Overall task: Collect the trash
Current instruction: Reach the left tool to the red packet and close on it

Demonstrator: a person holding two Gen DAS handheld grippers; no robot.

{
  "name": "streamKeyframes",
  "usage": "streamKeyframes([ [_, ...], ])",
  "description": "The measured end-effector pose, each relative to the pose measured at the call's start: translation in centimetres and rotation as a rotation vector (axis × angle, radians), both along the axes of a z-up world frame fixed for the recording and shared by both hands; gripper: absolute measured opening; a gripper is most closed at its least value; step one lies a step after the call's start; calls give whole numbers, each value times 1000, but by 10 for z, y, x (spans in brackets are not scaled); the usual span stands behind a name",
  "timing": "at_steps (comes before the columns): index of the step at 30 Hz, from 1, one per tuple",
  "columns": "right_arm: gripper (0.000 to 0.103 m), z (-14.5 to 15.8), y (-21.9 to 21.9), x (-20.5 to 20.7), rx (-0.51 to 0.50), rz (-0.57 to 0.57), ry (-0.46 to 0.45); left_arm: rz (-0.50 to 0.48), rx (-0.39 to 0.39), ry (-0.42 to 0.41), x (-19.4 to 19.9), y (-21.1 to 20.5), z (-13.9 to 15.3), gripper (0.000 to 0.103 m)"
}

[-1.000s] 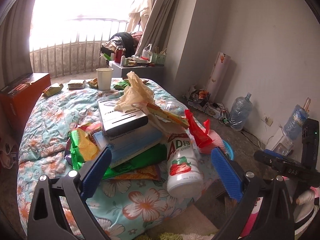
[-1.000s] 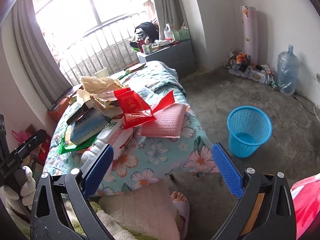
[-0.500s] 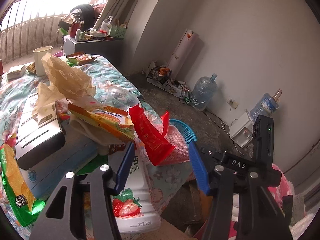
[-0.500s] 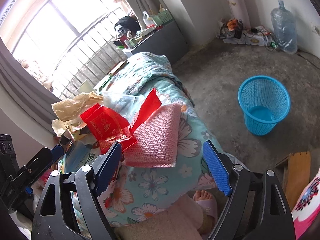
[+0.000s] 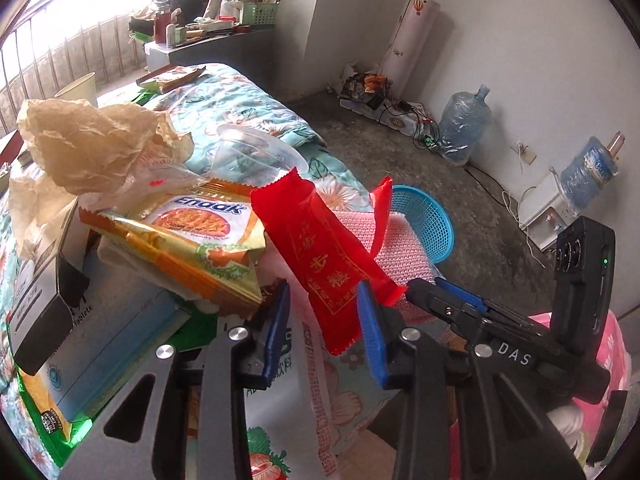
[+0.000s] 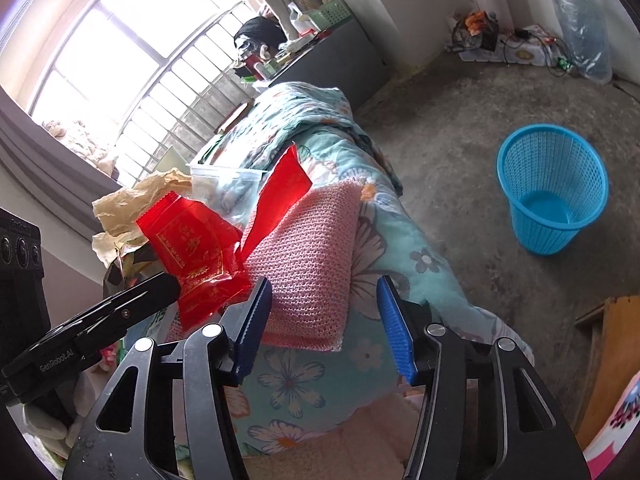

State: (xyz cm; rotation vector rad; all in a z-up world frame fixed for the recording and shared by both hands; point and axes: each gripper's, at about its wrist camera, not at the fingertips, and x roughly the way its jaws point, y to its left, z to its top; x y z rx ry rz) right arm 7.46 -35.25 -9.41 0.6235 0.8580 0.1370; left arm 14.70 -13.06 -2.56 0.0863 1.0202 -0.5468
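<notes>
The left tongs (image 5: 324, 320) reach down over a heap of litter on a bed (image 6: 420, 248) covered with a pale blue flowered quilt, and their blue pads are closing with the lower end of a red foil wrapper (image 5: 320, 248) between them; the right-hand pad lies against the wrapper's edge, while the left-hand pad stands just clear of it, so no firm pinch shows yet. The right tongs (image 6: 324, 320) are closing too, with the near end of a pink knitted pad (image 6: 308, 264) between their pads — the left pad is at its edge, the right pad stands apart from it over the quilt. The red wrapper leans upward out of the heap, beside a second red wrapper (image 6: 280, 200) that stands up behind the pink pad. To its left in the left wrist view lies a yellow and orange noodle packet (image 5: 192, 236) printed "Enaak", with crumpled brown paper (image 5: 92, 148) above it and a clear plastic cup (image 5: 256, 156) on its side just behind. Under the left tongs lies a white drink bottle (image 5: 280, 412) with a strawberry on its label, and further left sit flat boxes (image 5: 112, 348) over a green wrapper (image 5: 40, 412). A blue mesh waste basket (image 6: 552, 192) stands upright on the concrete floor, well apart from the bed, with nothing visible inside. A large water jug (image 5: 464, 124) stands by the far wall.
</notes>
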Motion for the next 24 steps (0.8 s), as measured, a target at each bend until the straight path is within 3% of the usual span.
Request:
streamKeyframes([
  [3, 36, -3, 0, 1, 37, 28, -10, 26, 26, -3, 3, -2, -1, 31],
  [5, 36, -5, -1, 1, 53, 37, -15, 36, 41, -12, 5, -5, -1, 28],
  [14, 31, -3, -4, -3, 97, 53, -35, 22, 51, -52, -1, -13, -4, 0],
  [24, 30, 5, -12, -7, 90, 29, -36, -19, -46, -82, -13, -4, 13, 0],
])
